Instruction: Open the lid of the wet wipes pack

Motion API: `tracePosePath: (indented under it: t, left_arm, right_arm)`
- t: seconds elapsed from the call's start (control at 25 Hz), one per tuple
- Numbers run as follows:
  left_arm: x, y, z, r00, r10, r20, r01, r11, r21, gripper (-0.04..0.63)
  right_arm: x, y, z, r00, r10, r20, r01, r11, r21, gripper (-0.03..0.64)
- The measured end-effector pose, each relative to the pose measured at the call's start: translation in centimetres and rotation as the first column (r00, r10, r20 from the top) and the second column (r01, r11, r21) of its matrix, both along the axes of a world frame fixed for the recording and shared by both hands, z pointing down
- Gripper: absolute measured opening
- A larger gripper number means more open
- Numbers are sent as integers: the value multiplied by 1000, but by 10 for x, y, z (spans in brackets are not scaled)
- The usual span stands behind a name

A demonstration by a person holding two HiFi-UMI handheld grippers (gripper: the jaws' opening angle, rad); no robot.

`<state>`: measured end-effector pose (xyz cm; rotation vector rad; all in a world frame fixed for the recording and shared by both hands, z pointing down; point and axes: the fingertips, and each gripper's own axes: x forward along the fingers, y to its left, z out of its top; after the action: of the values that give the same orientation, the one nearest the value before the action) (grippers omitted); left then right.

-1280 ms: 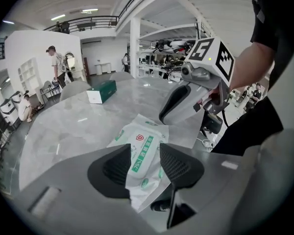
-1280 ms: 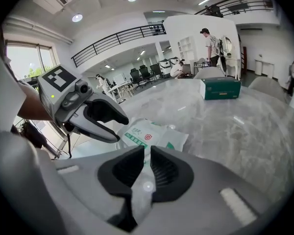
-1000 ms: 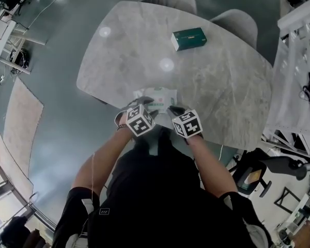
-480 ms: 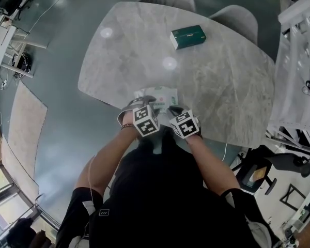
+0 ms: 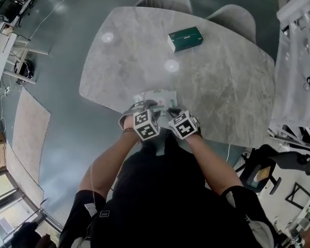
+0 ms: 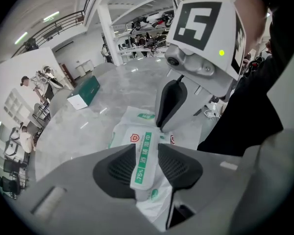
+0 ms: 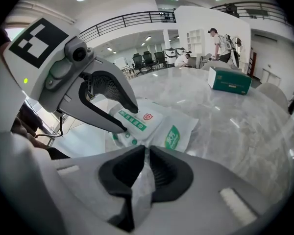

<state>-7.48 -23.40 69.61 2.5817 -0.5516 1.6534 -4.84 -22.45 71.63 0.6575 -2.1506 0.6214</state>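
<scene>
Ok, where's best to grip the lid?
Probably its raised rim, pinched across its width from the near side, steeply above: the lid is a flat slab on a soft pack. The left gripper has just been closing with it between the jaws; the right gripper pinches the pack's edge.

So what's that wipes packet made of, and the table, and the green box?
Wet wipes pack: thin, soft plastic film, glossy; it crinkles and folds at its edge.
Its lid: a stiffer white flap, plastic or a sticker; hard to tell which.
Table: grey veined top, polished and reflecting the lights; stone, or a stone look.
Green box: probably cardboard, with sharp folded edges.
</scene>
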Motion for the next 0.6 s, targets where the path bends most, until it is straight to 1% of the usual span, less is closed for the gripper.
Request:
tracePosePath:
  t: [0.08, 0.24, 0.44, 0.6]
  left_arm:
    - [2, 0, -5, 1000, 2, -15, -2, 1000, 1, 153]
    - [3, -2, -9, 1000, 6, -18, -5, 1000, 20, 158]
    - [3, -7, -25, 997, -23, -71, 25, 999, 27, 139]
    - [0, -18, -43, 995, -36, -92, 43, 996, 78, 111]
  right_arm:
    - [1, -1, 0, 1000, -7, 3, 7, 1000, 7, 39]
    - [2, -2, 4, 1000, -8, 18, 8, 1000, 8, 38]
    - [3, -3, 7, 1000, -5, 22, 5, 1000, 17, 37]
    - [4, -3, 8, 1000, 6, 27, -6, 1000, 13, 37]
